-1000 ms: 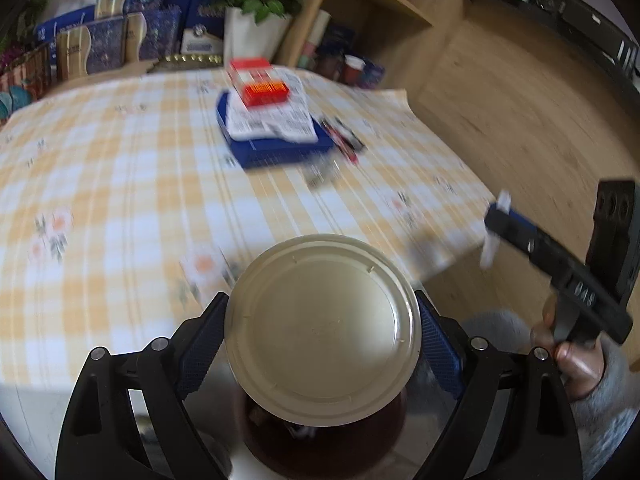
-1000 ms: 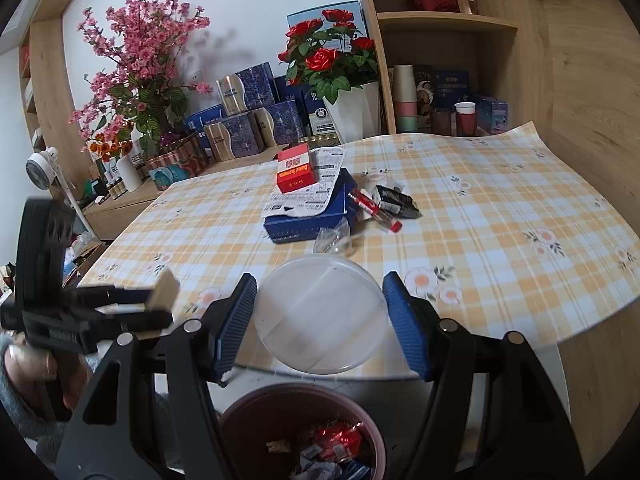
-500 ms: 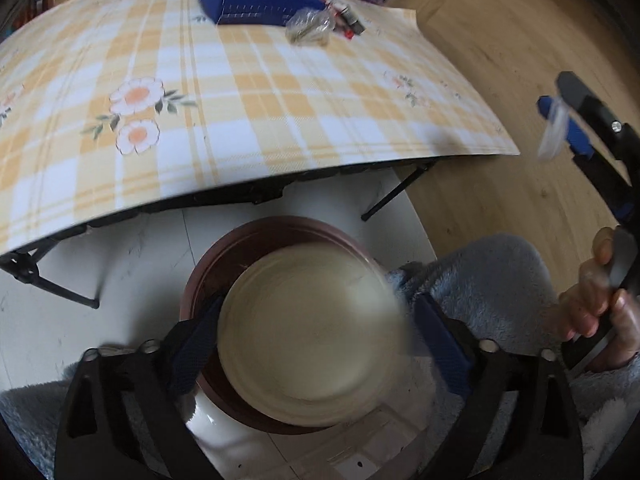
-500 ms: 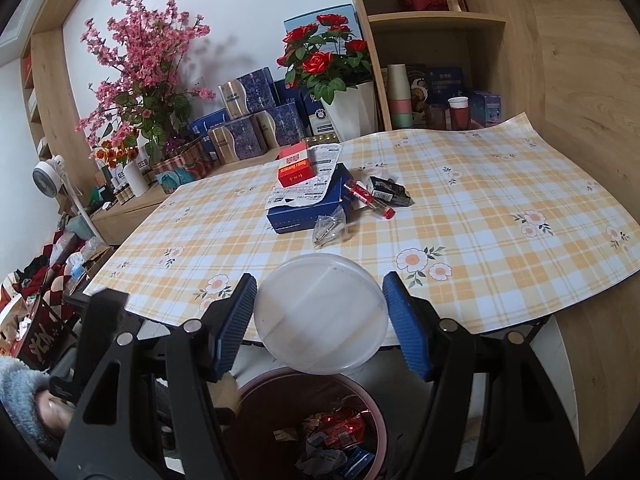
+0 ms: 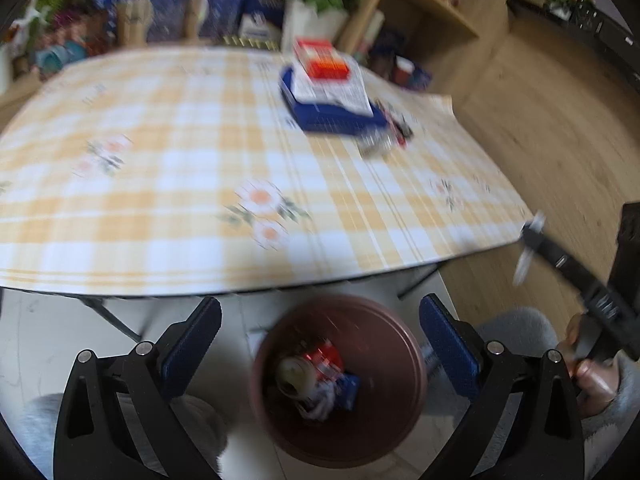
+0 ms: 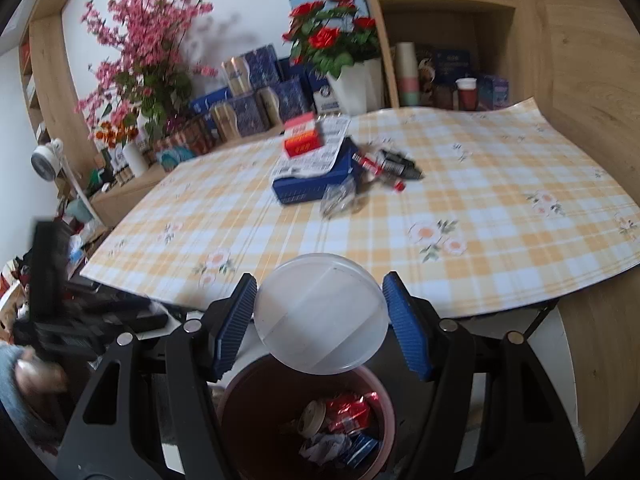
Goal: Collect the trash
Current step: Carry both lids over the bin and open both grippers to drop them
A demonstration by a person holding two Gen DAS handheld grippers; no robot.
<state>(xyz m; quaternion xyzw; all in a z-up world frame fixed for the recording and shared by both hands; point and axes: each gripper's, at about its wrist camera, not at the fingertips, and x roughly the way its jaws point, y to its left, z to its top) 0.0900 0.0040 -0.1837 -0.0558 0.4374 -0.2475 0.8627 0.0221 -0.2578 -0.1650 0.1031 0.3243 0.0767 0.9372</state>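
Observation:
My left gripper is open and empty above the brown trash bin. A cream lid lies inside the bin among red and blue wrappers. My right gripper is shut on a clear round plastic lid and holds it just above the bin, near the table's front edge. On the table lie a crumpled clear wrapper, a red tube and dark packets, blurred in the left wrist view.
A blue box with a paper sheet and a red carton sits mid-table on the yellow checked cloth. Flower vases, gift boxes and wooden shelves stand behind. The right gripper shows at the right of the left wrist view.
My left gripper has opened and let the cream lid fall into the bin, then tilted up toward the table. The right gripper still holds its clear lid over the bin.

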